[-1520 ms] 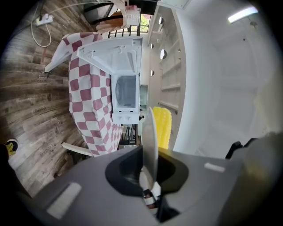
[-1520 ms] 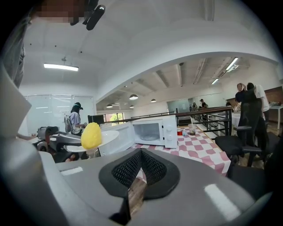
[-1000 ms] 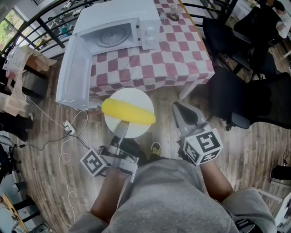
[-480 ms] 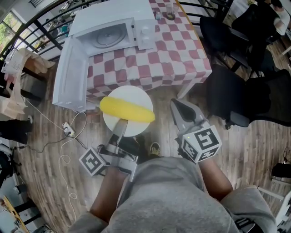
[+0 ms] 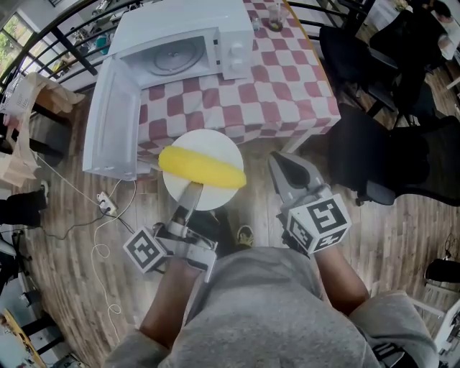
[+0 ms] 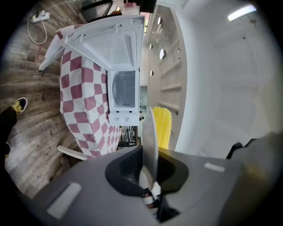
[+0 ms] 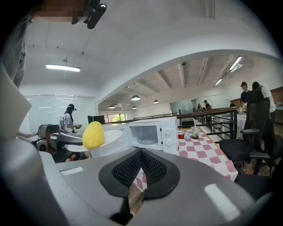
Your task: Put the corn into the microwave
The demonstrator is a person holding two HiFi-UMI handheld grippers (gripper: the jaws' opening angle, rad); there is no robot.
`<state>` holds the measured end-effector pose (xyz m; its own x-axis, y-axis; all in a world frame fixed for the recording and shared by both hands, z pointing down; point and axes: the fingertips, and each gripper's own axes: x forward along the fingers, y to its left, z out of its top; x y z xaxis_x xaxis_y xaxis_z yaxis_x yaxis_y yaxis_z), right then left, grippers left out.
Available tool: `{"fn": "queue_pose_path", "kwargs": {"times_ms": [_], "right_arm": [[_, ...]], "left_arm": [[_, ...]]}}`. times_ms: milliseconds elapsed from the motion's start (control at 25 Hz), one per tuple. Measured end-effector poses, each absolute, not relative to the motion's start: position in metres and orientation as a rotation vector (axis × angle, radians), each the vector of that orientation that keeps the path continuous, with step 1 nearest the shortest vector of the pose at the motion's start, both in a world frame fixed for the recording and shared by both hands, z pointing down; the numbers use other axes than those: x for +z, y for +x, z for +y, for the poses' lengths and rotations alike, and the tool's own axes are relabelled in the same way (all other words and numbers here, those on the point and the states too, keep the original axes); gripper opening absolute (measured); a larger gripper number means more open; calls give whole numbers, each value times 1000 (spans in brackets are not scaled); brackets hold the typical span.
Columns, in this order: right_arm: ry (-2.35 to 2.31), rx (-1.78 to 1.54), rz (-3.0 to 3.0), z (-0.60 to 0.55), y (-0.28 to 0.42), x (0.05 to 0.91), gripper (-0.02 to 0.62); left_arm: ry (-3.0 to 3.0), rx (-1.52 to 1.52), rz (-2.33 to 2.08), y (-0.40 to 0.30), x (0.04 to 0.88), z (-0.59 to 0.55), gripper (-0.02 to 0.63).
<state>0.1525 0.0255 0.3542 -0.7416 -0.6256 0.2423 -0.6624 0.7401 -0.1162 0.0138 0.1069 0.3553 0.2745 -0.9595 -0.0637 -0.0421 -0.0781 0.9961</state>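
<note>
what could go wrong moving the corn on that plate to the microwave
The corn lies loose on the plate, which the left gripper pinches only at its rim; a tilt could roll it onto the floor. The microwave door stands open past the table edge, so the plate might knock it on the way in.

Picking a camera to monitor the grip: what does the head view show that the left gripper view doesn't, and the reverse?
Head view only: the right gripper, shut and empty, and the person's grey shirt. Left gripper view only: the plate rim edge-on between the fingers of the left gripper, and a ceiling light. Both: corn, plate, open microwave, checkered table.
</note>
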Motion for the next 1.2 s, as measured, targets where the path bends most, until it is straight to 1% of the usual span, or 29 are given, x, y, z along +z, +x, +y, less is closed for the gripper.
{"fn": "queue_pose_path", "kwargs": {"times_ms": [520, 1200], "right_arm": [[964, 284, -2735, -45, 87, 363, -3], [1025, 317, -2689, -116, 29, 361, -3]], "left_arm": [[1397, -1034, -996, -39, 366, 32, 20], [1395, -992, -955, -96, 365, -50, 20]]}}
